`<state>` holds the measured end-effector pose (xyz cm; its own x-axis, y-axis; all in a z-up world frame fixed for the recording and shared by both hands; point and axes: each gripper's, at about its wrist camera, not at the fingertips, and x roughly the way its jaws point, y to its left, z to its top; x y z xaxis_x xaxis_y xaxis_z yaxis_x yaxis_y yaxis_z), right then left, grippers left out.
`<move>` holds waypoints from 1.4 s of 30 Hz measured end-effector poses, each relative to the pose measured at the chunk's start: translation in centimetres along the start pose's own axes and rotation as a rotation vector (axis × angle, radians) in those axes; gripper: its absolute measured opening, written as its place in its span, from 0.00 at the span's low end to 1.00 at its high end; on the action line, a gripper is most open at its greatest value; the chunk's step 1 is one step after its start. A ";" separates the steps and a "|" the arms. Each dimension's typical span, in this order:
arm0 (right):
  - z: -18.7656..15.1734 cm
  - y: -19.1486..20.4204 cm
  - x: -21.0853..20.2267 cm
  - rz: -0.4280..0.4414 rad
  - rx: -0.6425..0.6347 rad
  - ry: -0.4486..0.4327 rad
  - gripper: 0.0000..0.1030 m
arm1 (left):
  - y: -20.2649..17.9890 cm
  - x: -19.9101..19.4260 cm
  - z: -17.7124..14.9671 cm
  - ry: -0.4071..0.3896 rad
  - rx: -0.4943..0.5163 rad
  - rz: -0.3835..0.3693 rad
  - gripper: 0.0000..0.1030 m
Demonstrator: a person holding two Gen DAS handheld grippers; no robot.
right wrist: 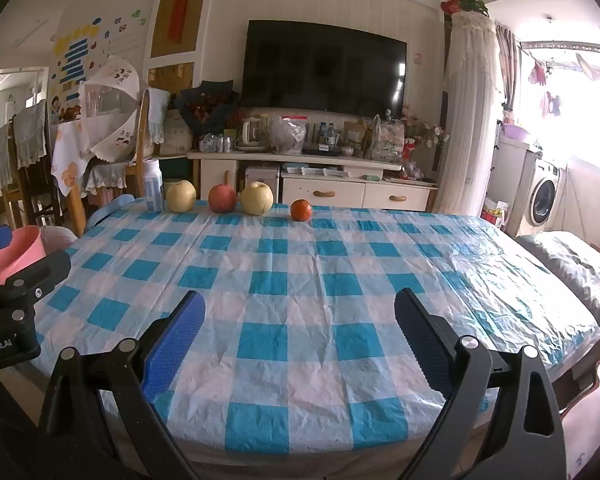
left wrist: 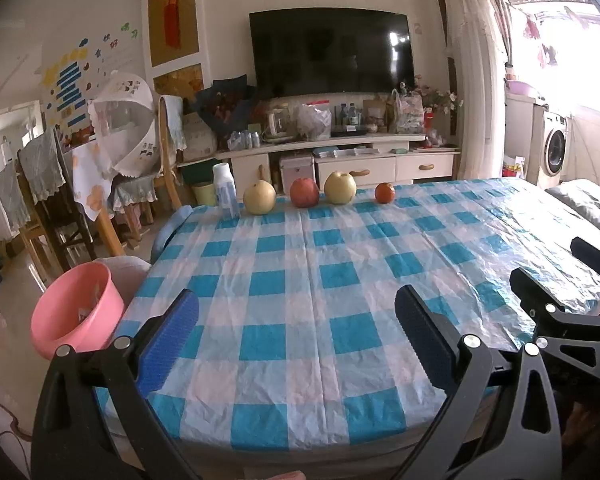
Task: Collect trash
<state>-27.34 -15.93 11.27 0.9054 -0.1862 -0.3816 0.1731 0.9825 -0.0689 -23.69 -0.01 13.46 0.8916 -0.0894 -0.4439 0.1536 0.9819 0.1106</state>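
Note:
A table under a blue-and-white checked cloth fills both views. Along its far edge stand a white bottle, a yellow pear, a red apple, a second yellow pear and an orange. A pink bin stands on the floor at the table's left. My left gripper is open over the near edge, holding nothing. My right gripper is open too, also empty.
Behind the table stand a white TV cabinet crowded with bottles and bags, and a dark TV. Chairs with covers sit left. A washing machine and a grey cushion lie right.

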 end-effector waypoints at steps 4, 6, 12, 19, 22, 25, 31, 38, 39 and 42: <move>-0.1 0.0 0.0 0.001 -0.001 -0.007 0.92 | 0.1 0.3 0.1 0.004 -0.003 0.006 0.96; -0.1 0.0 0.0 0.004 0.000 -0.008 0.92 | 0.2 0.5 0.1 0.007 -0.008 0.008 0.96; 0.0 0.2 0.2 0.017 0.002 -0.010 0.92 | 0.3 1.0 0.0 0.016 -0.013 0.017 0.96; 0.0 0.4 0.3 0.022 0.001 -0.011 0.92 | 0.8 1.8 -0.2 0.032 -0.035 0.018 0.96; 0.0 0.6 0.7 0.032 0.000 -0.008 0.92 | 0.7 2.1 -0.3 0.037 -0.033 0.022 0.96; -0.1 0.7 0.8 0.037 0.003 -0.003 0.92 | 0.8 2.1 -0.3 0.038 -0.031 0.022 0.96; 0.1 0.7 0.9 0.071 0.030 -0.033 0.92 | 0.8 2.7 -0.7 0.038 -0.024 0.026 0.96; 0.3 0.7 3.1 0.110 0.071 0.008 0.92 | 1.2 4.7 -1.0 0.081 -0.025 0.028 0.96; 0.3 0.7 3.5 0.114 0.078 0.016 0.92 | 1.4 5.3 -0.9 0.098 -0.033 0.027 0.96; 0.9 0.8 5.6 0.121 0.097 0.047 0.92 | 1.6 7.0 -0.6 0.133 -0.048 0.030 0.96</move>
<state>-21.82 -16.23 9.89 0.9030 -0.0643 -0.4248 0.1029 0.9923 0.0687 -17.45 1.08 10.04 0.8308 -0.0398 -0.5551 0.1039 0.9910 0.0845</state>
